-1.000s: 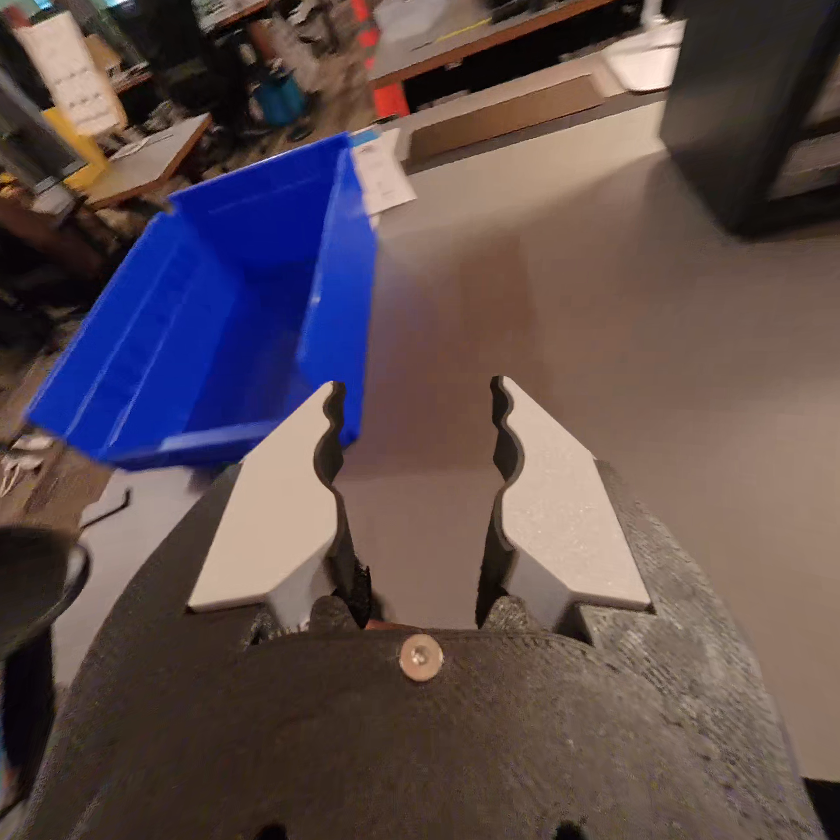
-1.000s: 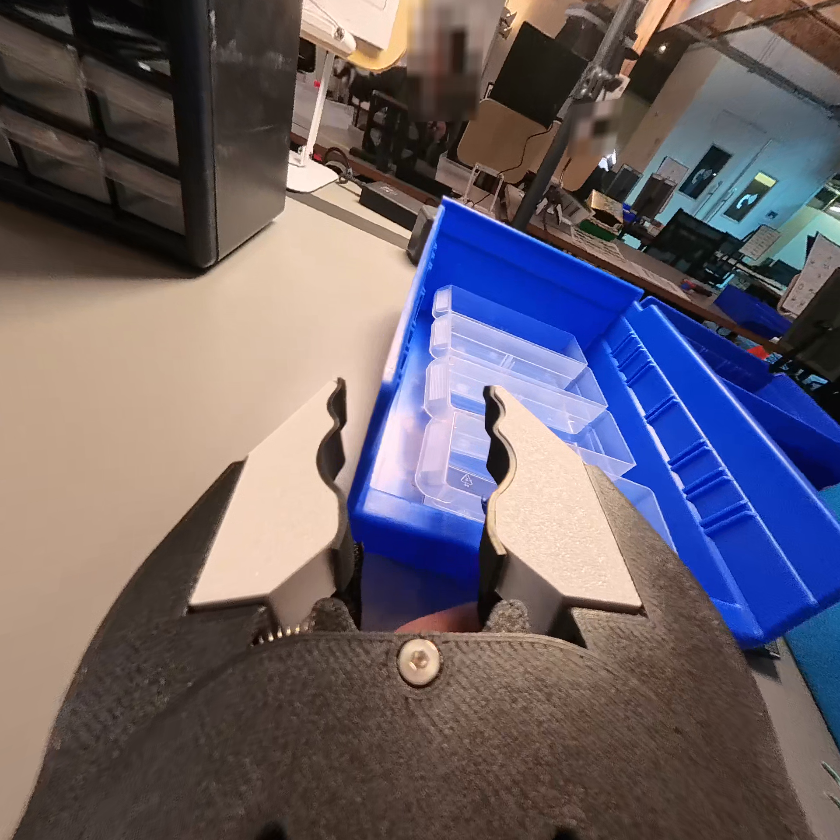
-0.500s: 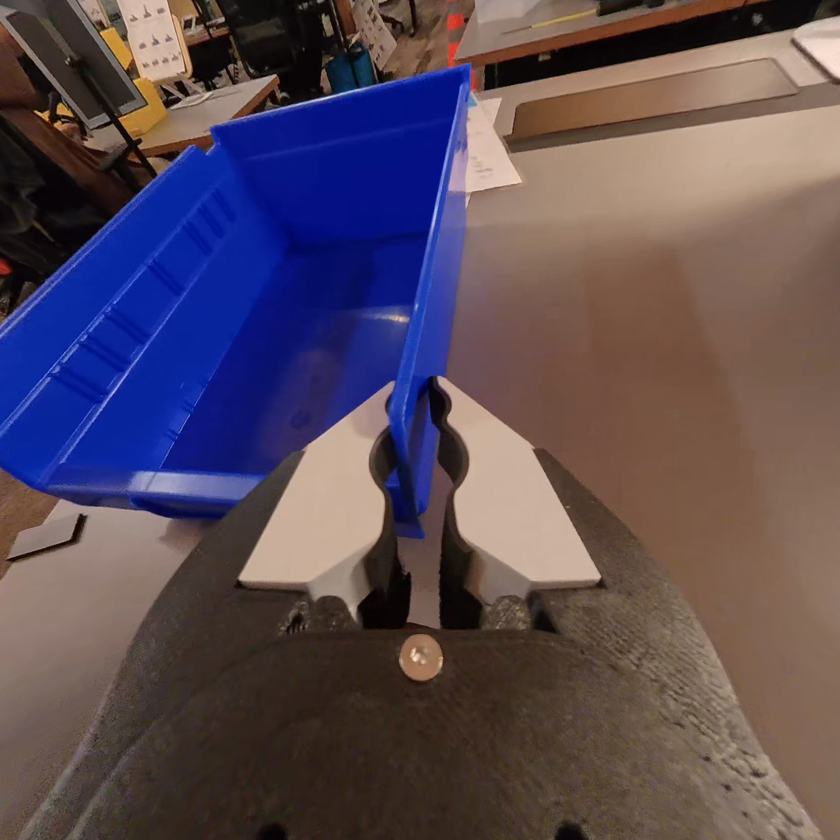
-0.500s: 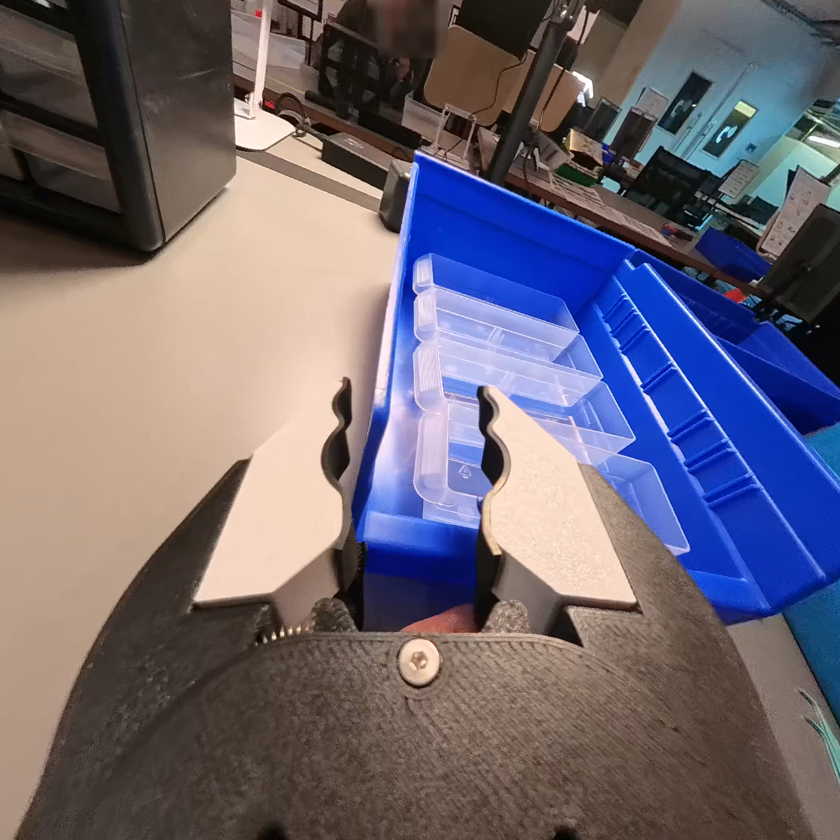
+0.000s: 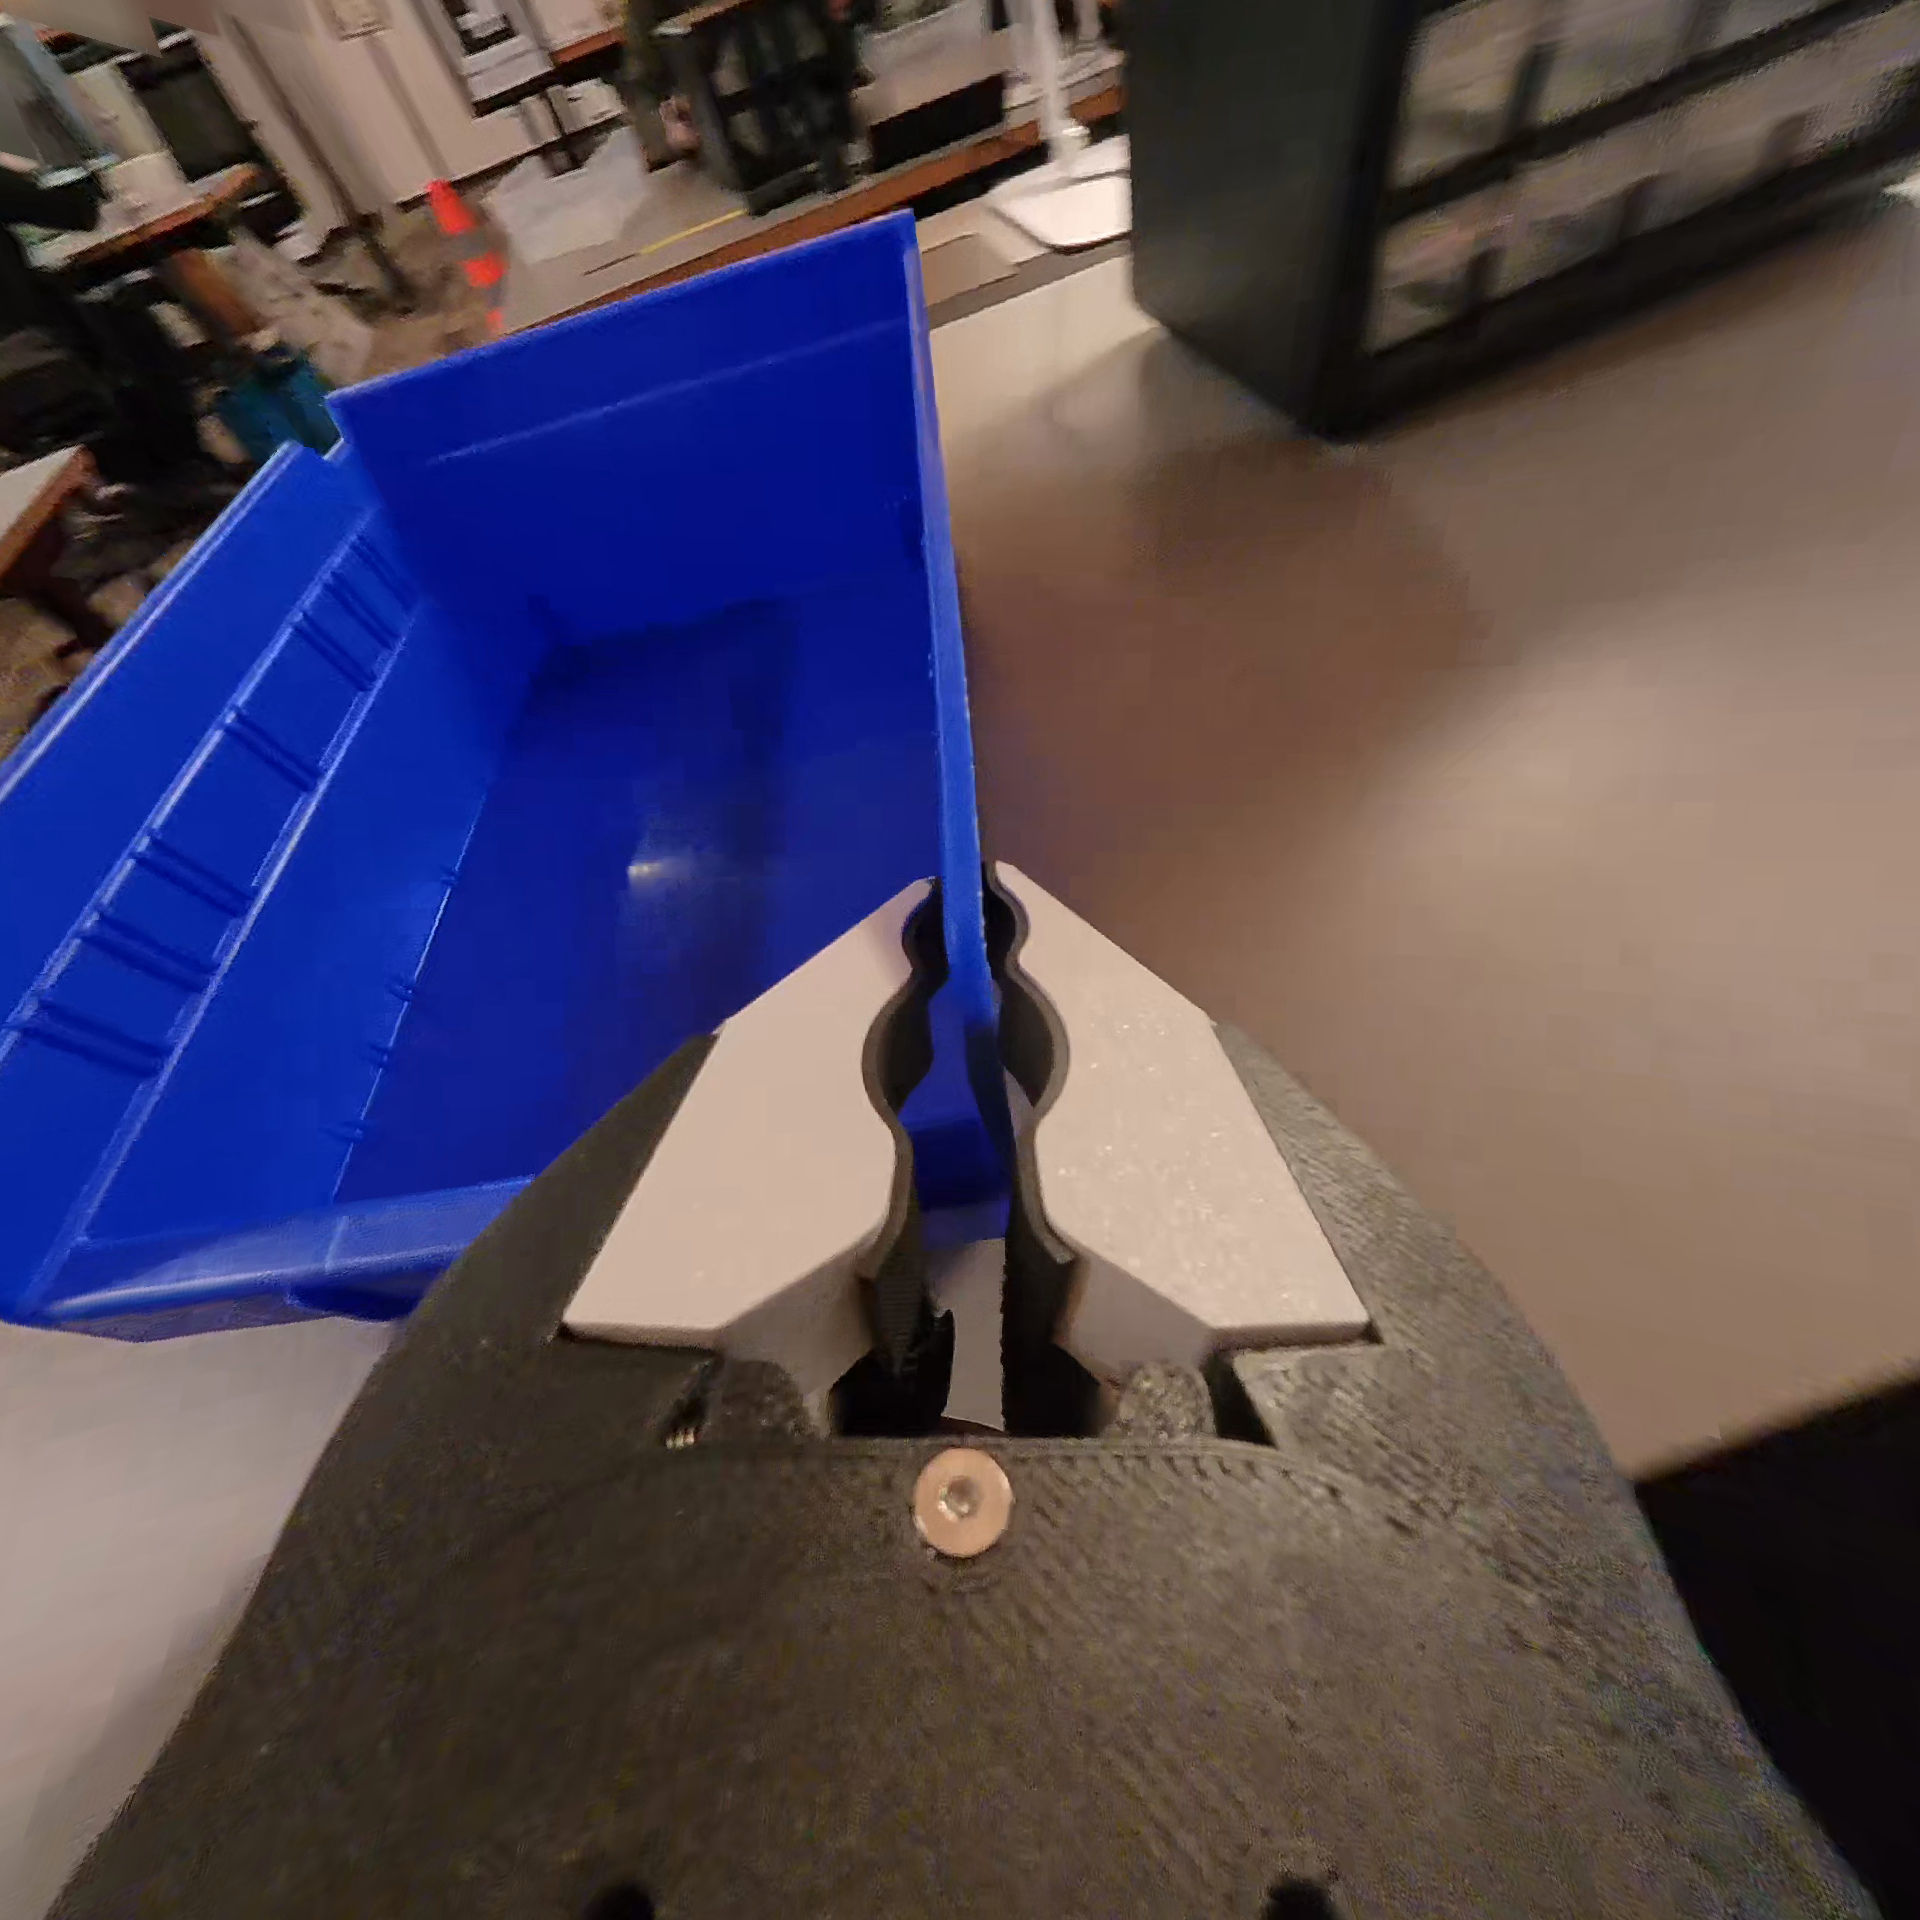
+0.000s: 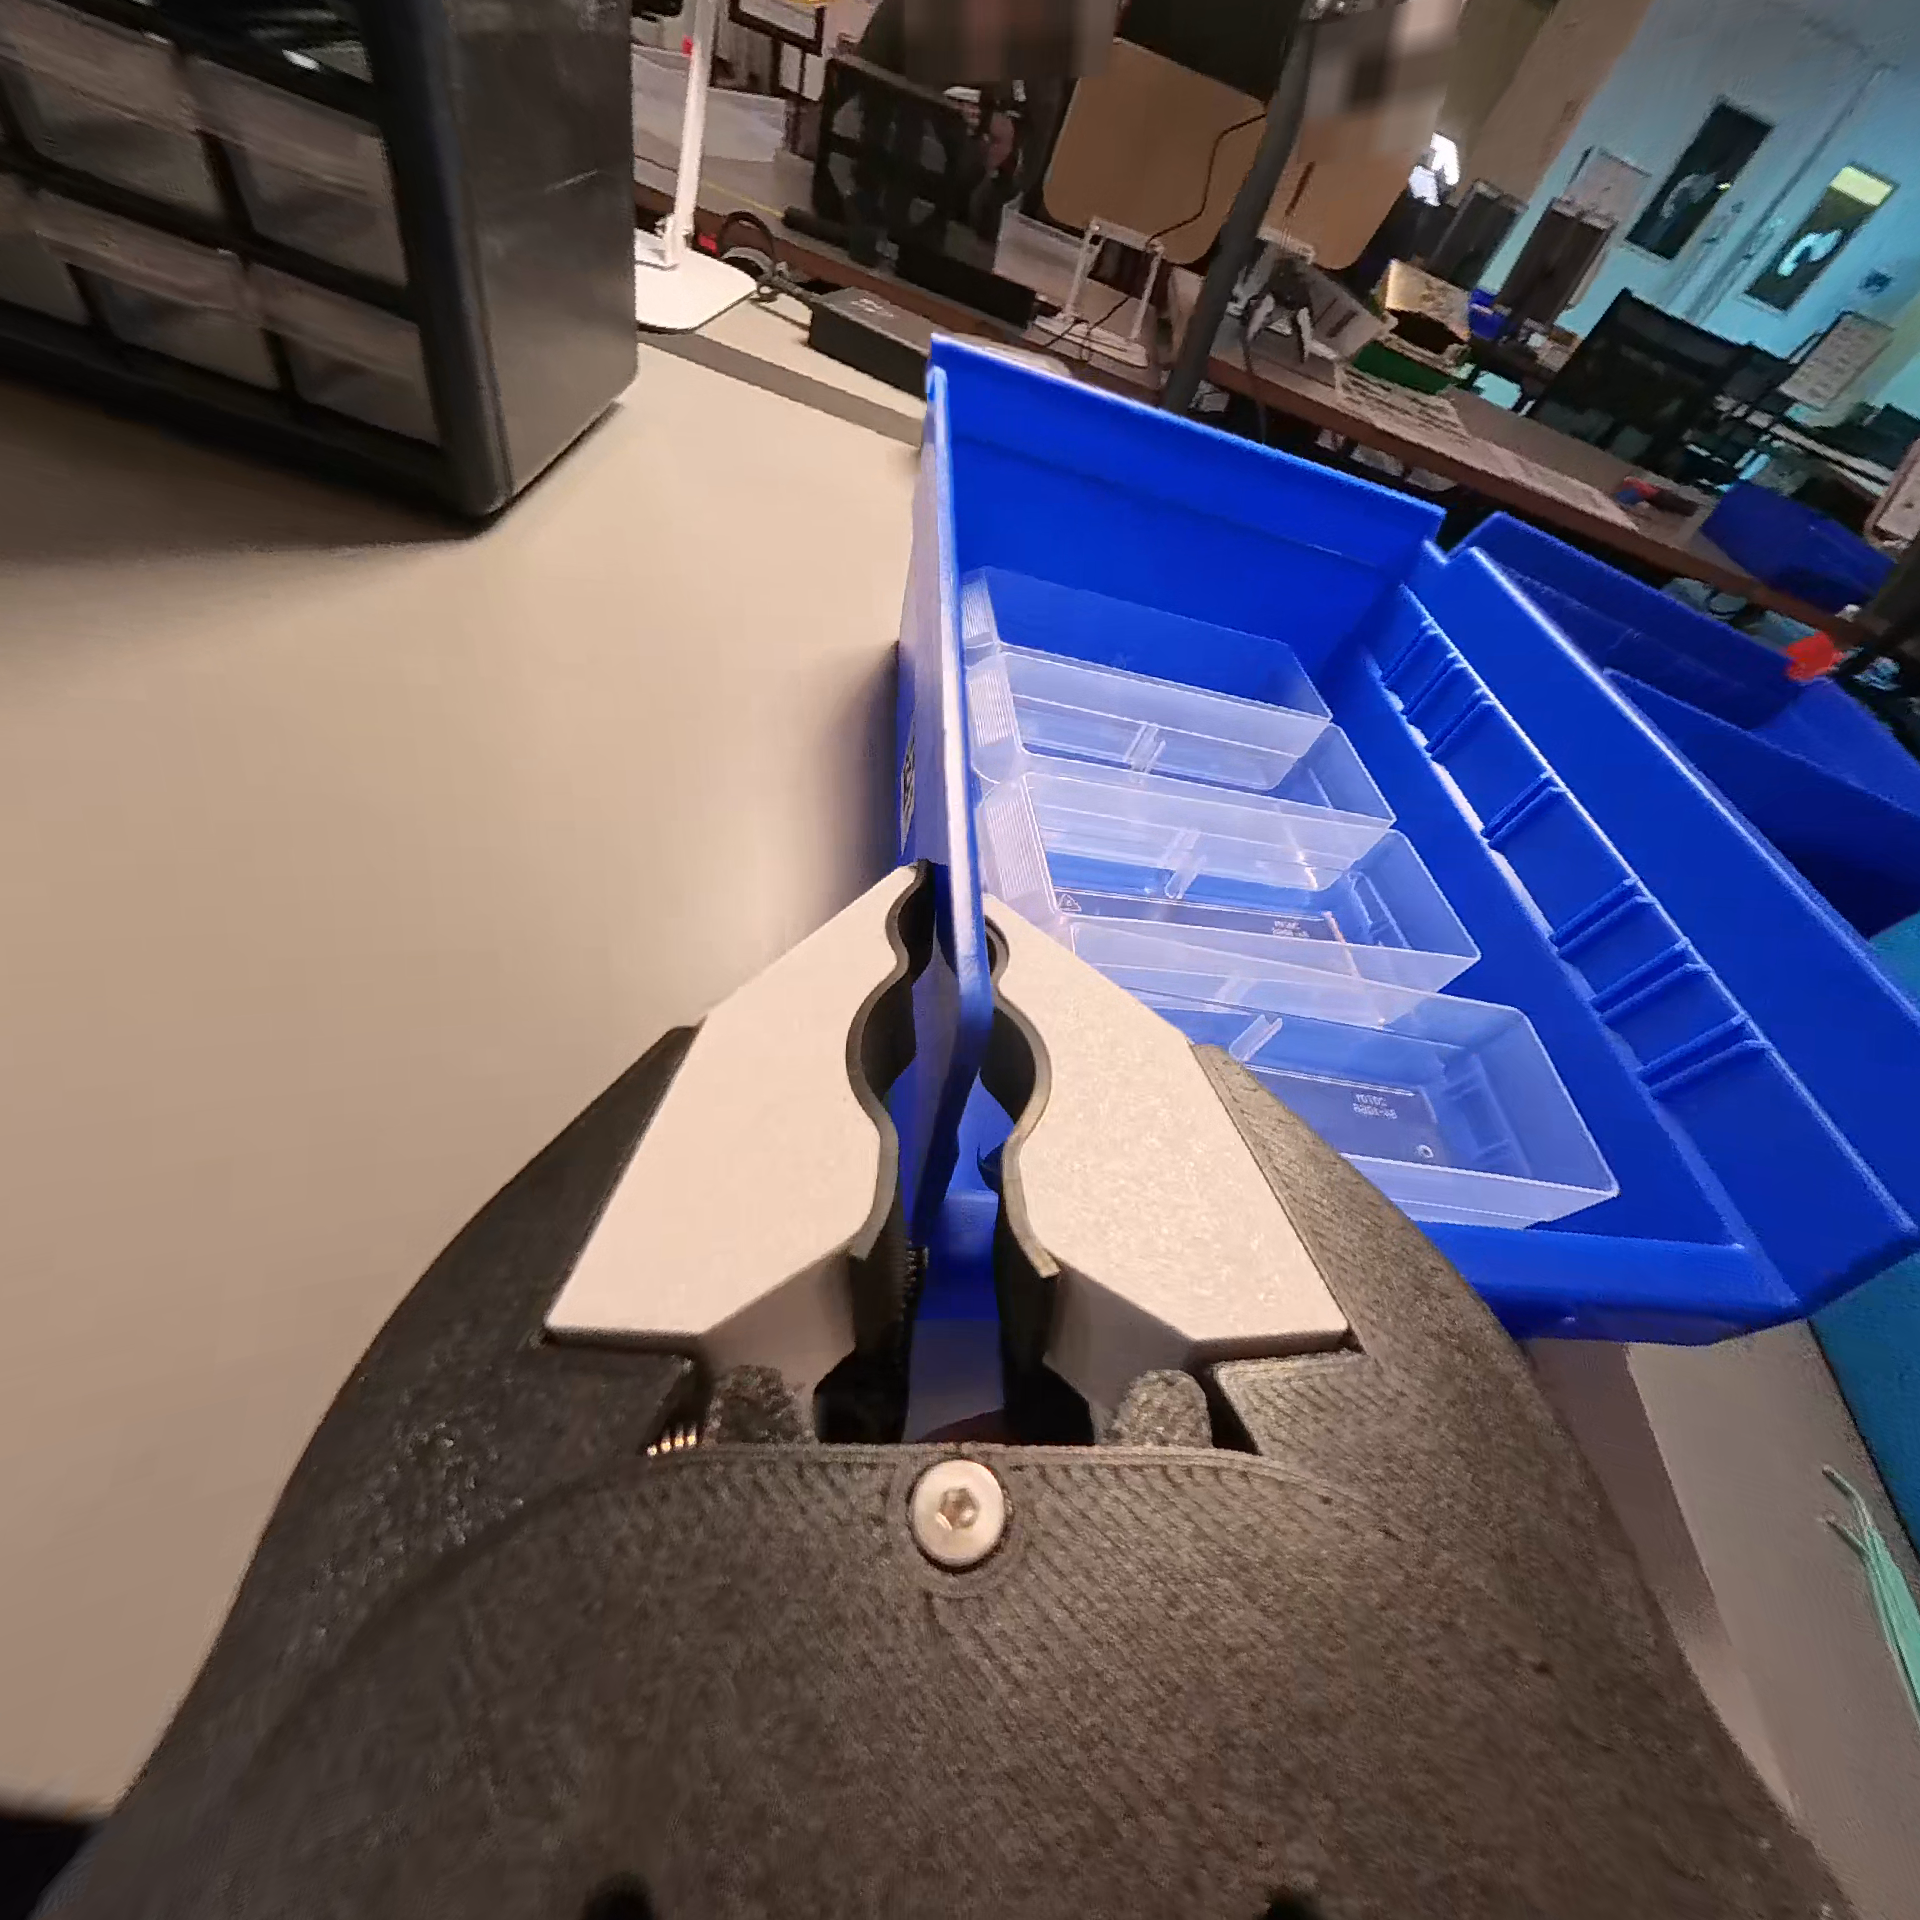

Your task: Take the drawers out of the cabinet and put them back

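- Gripping noted at the left gripper (image 5: pixel 964 904): its two grey fingers (image 5: pixel 769 1122) are closed onto the right-hand side wall of an empty blue bin (image 5: pixel 582 790), near that bin's front corner, with the thin wall pinched between the pads.
- Empty blue bin stands at the left edge of the worktop (image 5: pixel 1403 831); its front end reaches towards the near edge, and nothing lies inside it.
- Right gripper (image 6: pixel 956 914) is likewise clamped, its fingers (image 6: pixel 1143 1143) pressed on either side of the left-hand side wall of a second blue bin (image 6: pixel 1558 935), close to that bin's front corner.
- Second blue bin sits at the right edge of the worktop (image 6: pixel 416 779). Inside it lie clear plastic drawers (image 6: pixel 1226 831), overlapping in a row from the back wall to the front wall; at least four can be counted.
- Cabinet (image 6: pixel 312 229), dark-framed with rows of translucent drawer fronts, stands upright towards the far edge of the worktop, well apart from both bins. In the left wrist view the same cabinet (image 5: pixel 1558 187) appears at the far right, blurred.
- Another blue bin (image 6: pixel 1766 675) lies just beyond the right-hand bin, off the worktop's right edge.
- Background: workshop benches and chairs, out of focus; details cannot be told.
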### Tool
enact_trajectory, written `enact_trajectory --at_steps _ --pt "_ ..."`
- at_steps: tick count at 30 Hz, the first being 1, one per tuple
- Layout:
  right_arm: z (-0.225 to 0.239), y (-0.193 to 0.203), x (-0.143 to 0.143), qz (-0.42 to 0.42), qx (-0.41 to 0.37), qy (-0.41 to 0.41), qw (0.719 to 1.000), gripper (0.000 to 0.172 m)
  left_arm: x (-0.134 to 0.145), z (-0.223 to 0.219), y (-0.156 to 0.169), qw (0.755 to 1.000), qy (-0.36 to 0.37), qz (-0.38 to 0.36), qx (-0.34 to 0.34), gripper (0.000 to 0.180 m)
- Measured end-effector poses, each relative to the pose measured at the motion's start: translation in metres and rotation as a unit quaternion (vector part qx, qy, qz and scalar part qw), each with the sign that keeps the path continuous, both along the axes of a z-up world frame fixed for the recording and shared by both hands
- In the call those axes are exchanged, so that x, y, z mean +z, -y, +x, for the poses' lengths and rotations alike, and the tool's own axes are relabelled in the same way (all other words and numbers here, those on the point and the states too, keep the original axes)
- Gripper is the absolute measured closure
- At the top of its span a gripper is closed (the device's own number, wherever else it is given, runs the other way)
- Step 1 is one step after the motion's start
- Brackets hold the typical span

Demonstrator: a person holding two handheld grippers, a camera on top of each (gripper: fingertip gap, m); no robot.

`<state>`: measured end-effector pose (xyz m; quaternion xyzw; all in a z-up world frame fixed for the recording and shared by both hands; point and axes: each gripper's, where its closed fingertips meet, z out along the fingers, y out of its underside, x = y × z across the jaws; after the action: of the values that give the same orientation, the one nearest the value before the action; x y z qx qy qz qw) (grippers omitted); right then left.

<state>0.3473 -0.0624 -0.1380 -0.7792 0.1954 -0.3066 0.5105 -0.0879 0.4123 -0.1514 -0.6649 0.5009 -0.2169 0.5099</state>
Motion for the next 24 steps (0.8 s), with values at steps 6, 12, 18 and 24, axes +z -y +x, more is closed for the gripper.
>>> enact_trajectory --at_steps 6,12,18,24 --pt "-0.048 0.030 0.000 0.004 0.084 -0.022 0.996 0.167 0.001 -0.023 0.071 0.987 0.006 -0.032 -0.158 0.178" --pt "-0.097 0.060 0.000 0.013 0.197 -0.063 0.978 0.166 0.012 -0.053 0.122 0.954 0.032 -0.061 -0.290 0.179" --pt "-0.142 0.063 -0.001 0.008 0.296 -0.095 0.950 0.166 0.043 -0.070 0.164 0.911 0.089 -0.080 -0.395 0.179" --pt "-0.181 0.049 0.001 -0.001 0.390 -0.111 0.914 0.166 0.070 -0.076 0.182 0.882 0.155 -0.087 -0.436 0.179"
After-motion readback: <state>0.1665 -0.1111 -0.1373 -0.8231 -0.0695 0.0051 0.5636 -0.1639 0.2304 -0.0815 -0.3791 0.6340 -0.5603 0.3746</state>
